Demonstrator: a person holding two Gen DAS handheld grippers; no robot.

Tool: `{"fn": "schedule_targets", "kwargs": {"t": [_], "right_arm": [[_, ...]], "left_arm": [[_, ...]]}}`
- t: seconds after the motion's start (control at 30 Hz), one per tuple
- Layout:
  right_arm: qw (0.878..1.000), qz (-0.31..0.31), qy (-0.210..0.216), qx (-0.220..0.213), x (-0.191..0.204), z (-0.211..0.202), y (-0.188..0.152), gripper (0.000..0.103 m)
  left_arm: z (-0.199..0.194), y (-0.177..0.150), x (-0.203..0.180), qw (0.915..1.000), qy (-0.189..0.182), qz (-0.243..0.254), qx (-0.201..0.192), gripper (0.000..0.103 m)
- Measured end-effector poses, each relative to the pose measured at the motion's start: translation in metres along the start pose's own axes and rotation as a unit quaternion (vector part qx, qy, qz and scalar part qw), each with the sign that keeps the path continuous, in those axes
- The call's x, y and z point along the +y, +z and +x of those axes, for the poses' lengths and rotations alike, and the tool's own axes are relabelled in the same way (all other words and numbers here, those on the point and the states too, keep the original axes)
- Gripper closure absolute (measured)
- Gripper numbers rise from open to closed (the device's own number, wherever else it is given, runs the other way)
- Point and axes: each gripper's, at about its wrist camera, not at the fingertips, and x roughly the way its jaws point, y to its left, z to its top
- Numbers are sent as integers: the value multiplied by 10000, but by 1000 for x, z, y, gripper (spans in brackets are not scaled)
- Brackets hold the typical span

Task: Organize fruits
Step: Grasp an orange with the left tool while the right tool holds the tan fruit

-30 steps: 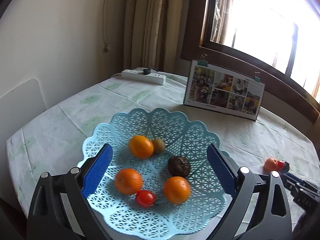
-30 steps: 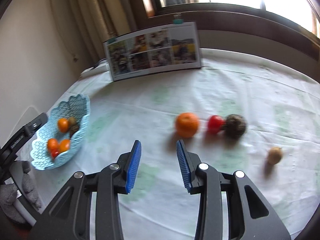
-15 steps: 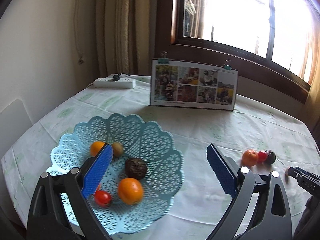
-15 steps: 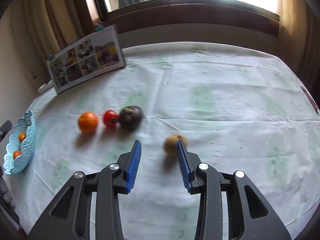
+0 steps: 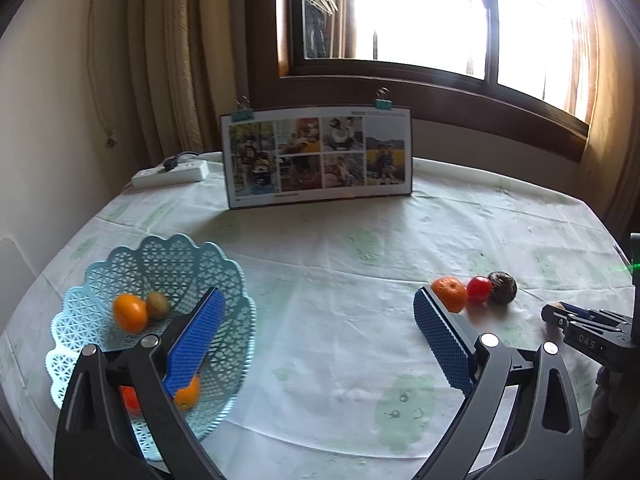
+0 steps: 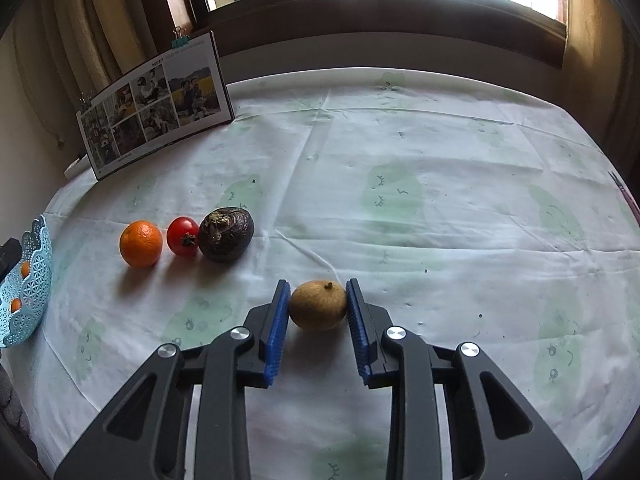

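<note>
A brown kiwi (image 6: 318, 306) rests on the tablecloth between the blue pads of my right gripper (image 6: 318, 294), which is shut on it, a pad against each side. To its left lie an orange (image 6: 141, 243), a tomato (image 6: 183, 236) and a dark wrinkled fruit (image 6: 226, 234) in a row. The light-blue lattice basket (image 5: 160, 248) at the left holds an orange (image 5: 129, 313), a kiwi (image 5: 157, 305) and another orange (image 5: 187, 394) partly behind one finger. My left gripper (image 5: 318, 296) hangs wide open and empty over the cloth between the basket and the row.
A clipped photo board (image 5: 318, 156) stands at the back of the round table, with a white power strip (image 5: 172, 172) to its left. Curtains and a window sill rise behind. The table's edge curves close on the right (image 6: 624, 192).
My left gripper swung right, away from over the basket. My right gripper travelled right past the row of fruit, reached the kiwi and narrowed its jaws around it.
</note>
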Motion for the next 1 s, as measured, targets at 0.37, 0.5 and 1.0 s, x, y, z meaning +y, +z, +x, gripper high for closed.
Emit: {"fn": "schedule_targets", "kwargs": {"t": [0.37,0.5,1.0], "right_arm": [[9994,178,274,-56,-4,-5,0,74],[9993,212,290,-136,-7,-10,1,74],[9987,153,353,-330,-4,-22,2,74]], "left_arm": [[38,5,-56,9964,-519,521,415,7],[57,4,-74,9922,-777,652,726,15],[102,-7,-103,9793,-1265,803,1361,62]]}}
